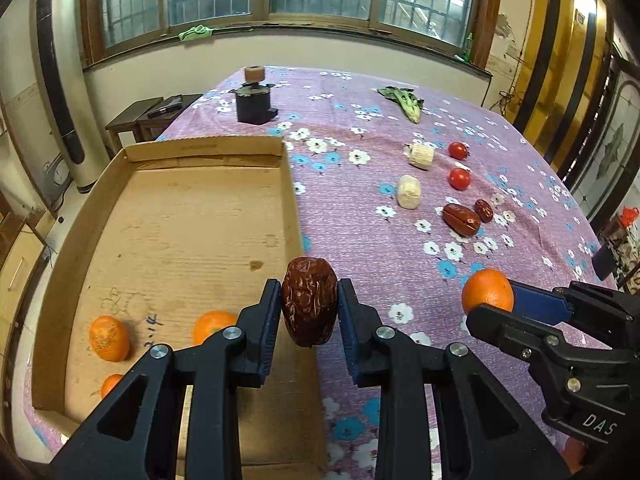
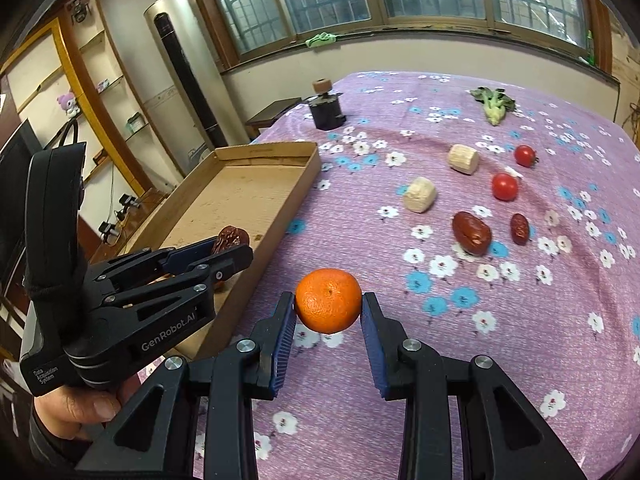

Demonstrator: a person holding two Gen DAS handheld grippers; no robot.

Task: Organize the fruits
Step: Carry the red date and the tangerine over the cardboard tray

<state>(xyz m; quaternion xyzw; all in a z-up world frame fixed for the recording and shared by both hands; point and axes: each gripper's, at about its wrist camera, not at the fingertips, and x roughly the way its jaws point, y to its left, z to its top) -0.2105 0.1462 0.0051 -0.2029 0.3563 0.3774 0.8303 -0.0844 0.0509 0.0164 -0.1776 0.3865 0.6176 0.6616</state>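
Risk lay first with the left tool [image 1: 309,304], which pinched a wrinkled red date [image 1: 309,305] by its sides, above the right wall of the cardboard tray [image 1: 294,200]. Released there, the date would likely strike the wall and roll out onto the purple floral cloth of the worktop [image 1: 400,248] instead of joining the three mandarins [image 1: 109,338] lying in the tray to the tool's left. Its skin looked glossy, so a slack grip could let it slide down between the pads.

The right tool [image 2: 329,307], just right of the left one and outside the tray, clamped a round mandarin [image 2: 329,300] at its widest part, clear above the cloth. Squeezing harder could burst it; loosening could drop it. Both tools sat close together, so a shared move toward the tray could knock them.

Ahead of the right tool waited two banana pieces [image 2: 419,195], two cherry tomatoes [image 2: 505,186] and two more dates [image 2: 471,233].
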